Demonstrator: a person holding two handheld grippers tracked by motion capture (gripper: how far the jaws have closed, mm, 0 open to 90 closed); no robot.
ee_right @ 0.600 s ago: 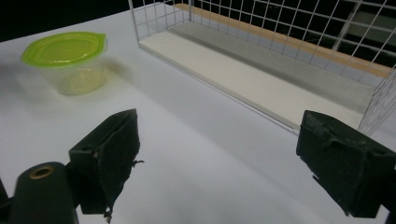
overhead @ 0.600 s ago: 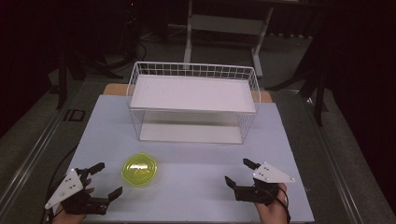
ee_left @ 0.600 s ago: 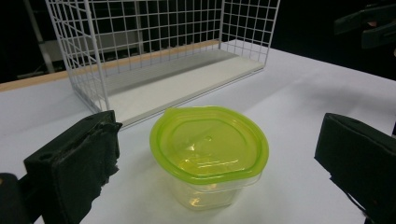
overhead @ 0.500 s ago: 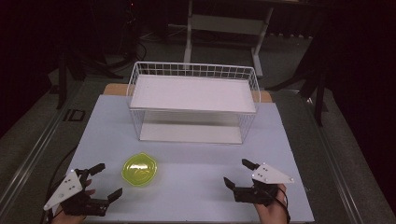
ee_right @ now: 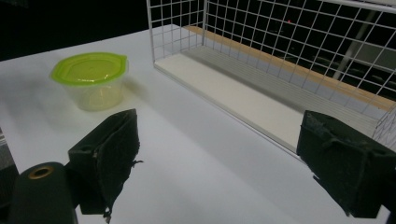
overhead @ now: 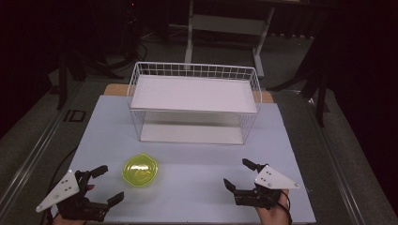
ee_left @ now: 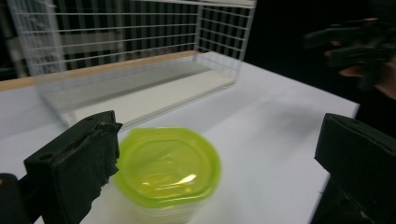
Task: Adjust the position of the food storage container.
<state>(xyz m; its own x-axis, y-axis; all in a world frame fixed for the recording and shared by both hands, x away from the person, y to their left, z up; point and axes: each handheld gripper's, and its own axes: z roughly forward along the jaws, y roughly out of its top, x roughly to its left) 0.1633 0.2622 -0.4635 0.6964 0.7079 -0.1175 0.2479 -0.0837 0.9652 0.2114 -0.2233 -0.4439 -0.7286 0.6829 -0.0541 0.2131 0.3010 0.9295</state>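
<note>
Left gripper: jaws wide apart, holding nothing, low over the table at its near left corner. In the left gripper view the tub sits just ahead of the jaws, close beside the left jaw and well short of the right one. It is a clear tub with a green lid, upright on the table, touching neither jaw as far as can be told.

Rack: a white wire rack with two shelves, beyond both grippers at the far middle of the table. Both shelves are bare.

Right gripper: jaws wide apart, holding nothing, low at the near right. The tub lies well off to its left; the rack's lower shelf lies ahead of it.

Risks, as judged: the tub is off centre in the left jaws, so closing from here could push it sideways or tip it instead of gripping it. The tub looks light and thin-walled; a hard squeeze may buckle it or pop the lid. The left gripper view is blurred, so exact clearance cannot be confirmed.
</note>
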